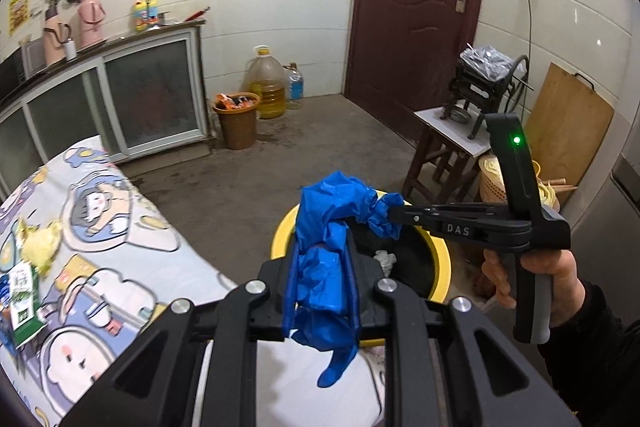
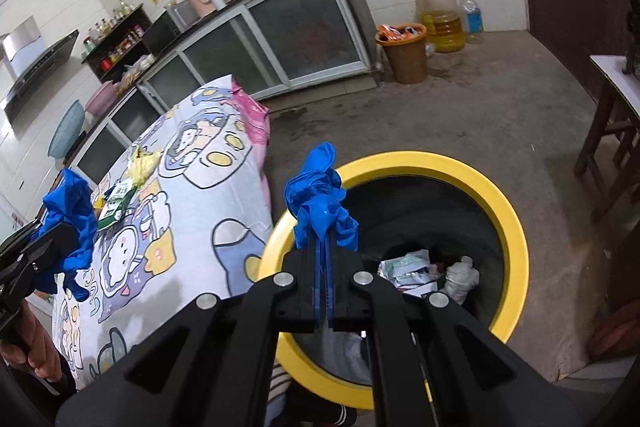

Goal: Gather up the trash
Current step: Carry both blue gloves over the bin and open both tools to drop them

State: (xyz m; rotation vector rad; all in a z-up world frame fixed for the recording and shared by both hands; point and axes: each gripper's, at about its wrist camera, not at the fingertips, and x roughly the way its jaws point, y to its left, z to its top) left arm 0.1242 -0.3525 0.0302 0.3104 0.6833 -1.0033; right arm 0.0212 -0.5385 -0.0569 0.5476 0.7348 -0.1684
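Left wrist view: the left claw [image 1: 320,279] is clenched on a crumpled blue glove [image 1: 320,291], which bulges up between the fingers and hangs a limp finger down toward the camera. Straight ahead and just below lies the yellow-rimmed bin [image 1: 440,251], its dark mouth open, a scrap of white paper visible inside. The right claw [image 1: 394,213] reaches in from the right, held by a hand [image 1: 536,279], and pinches a second wad of blue glove [image 1: 376,215] directly over the far rim of the bin. To the left, the surface under a cartoon-print cloth [image 1: 132,251] carries a green carton [image 1: 24,299] and a yellow crumpled wrapper [image 1: 40,243], both well apart from either claw.

Right wrist view: the right claw [image 2: 324,227] is clamped tight on its blue glove [image 2: 316,195], the wad standing above the fingertips at the near-left rim of the bin [image 2: 516,227]. The bin's opening lies ahead and to the right, with paper scraps [image 2: 412,271] at the bottom. The left claw [image 2: 60,231] with its glove [image 2: 76,211] sits far left over the cloth [image 2: 192,211], away from the bin here.

The right claw looks nearer the mouth; I judge it need only let go to drop its glove in.
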